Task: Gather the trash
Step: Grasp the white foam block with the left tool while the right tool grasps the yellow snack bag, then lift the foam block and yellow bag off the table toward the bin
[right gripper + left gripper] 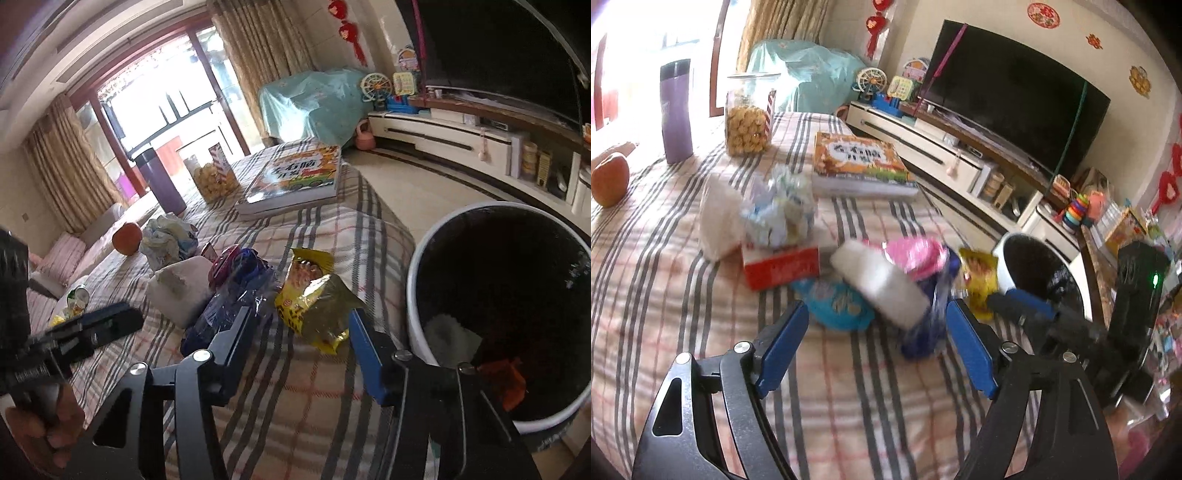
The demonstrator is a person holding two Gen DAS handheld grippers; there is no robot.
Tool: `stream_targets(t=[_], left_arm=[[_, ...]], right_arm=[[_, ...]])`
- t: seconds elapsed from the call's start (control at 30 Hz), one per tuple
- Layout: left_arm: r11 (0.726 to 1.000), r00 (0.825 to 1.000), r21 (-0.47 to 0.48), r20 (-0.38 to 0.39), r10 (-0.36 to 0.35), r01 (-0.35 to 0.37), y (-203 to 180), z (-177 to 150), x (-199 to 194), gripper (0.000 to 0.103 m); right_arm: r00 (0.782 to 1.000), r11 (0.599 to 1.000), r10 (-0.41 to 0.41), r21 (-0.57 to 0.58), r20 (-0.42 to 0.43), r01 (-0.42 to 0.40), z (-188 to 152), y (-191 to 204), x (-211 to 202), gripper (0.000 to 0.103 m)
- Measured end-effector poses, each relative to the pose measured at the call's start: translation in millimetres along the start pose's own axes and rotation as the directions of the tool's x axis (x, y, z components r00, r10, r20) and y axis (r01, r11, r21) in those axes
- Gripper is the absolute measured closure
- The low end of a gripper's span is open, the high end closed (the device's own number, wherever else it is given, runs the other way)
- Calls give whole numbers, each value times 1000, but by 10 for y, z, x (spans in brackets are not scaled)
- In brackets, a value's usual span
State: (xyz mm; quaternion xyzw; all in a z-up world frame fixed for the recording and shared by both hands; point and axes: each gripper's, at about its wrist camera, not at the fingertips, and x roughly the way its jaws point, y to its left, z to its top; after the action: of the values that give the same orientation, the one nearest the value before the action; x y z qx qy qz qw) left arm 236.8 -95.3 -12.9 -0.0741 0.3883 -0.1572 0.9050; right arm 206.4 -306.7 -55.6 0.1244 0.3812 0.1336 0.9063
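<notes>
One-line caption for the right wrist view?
Open right tool poised over a yellow snack wrapper on the striped tablecloth, beside the bin.

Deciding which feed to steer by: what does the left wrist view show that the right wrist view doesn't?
Only the left wrist view shows the red tissue box, the light-blue wrapper and the open left gripper from behind.

Only the right wrist view shows inside the trash bin: white paper and an orange scrap already there, plus the open right gripper.

Both show the yellow snack bag, the blue wrapper, the book, the cookie jar, the purple tumbler.
</notes>
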Motion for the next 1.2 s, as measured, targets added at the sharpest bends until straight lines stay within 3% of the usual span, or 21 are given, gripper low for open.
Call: stream_targets(t=[0.07,0.13,0.23,0.27,0.33,0.43,0.8,0.97,1.07,1.1,1.2], left_arm=[[1000,1000,-15,1,6,-6,22,64,93,24],[1000,1000,-25,-11,15,-16,54,78,192,25],[999,999,-46,-50,-19,17,134,24,333,53],[997,997,-56,-56,-49,46,168,4,341,62],[998,997,-27,-53,-52,51,143,-54,297,70],[999,998,35,-59,-29,31,83,-171,204,74],[996,993,68,-105,-52,59,329,-641,-274,75],[997,995,83,-103,0,9,379,-764,-301,70],[996,996,86,-86,25,-17,376,-809,-317,68],[996,996,89,-78,37,-30,371,-828,-324,67],[995,996,84,-63,63,-58,379,-862,-306,55]], right_arm=[[1000,1000,4,-5,-19,-4,11,1,85,53],[999,1000,8,-3,-41,-8,5,-11,172,65],[998,1000,25,17,-61,-24,-8,-35,244,86],[998,999,35,22,-60,-33,-19,-28,243,86],[997,999,45,20,-55,-44,-37,21,225,94],[995,996,82,32,-54,-81,-110,96,170,97],[976,975,207,97,-69,-200,-404,275,-15,98],[977,979,188,95,-99,-178,-547,320,-57,92],[981,983,169,80,-93,-162,-622,347,-182,82],[983,985,163,74,-88,-156,-635,351,-218,74],[990,991,127,47,-59,-125,-673,365,-374,58]])
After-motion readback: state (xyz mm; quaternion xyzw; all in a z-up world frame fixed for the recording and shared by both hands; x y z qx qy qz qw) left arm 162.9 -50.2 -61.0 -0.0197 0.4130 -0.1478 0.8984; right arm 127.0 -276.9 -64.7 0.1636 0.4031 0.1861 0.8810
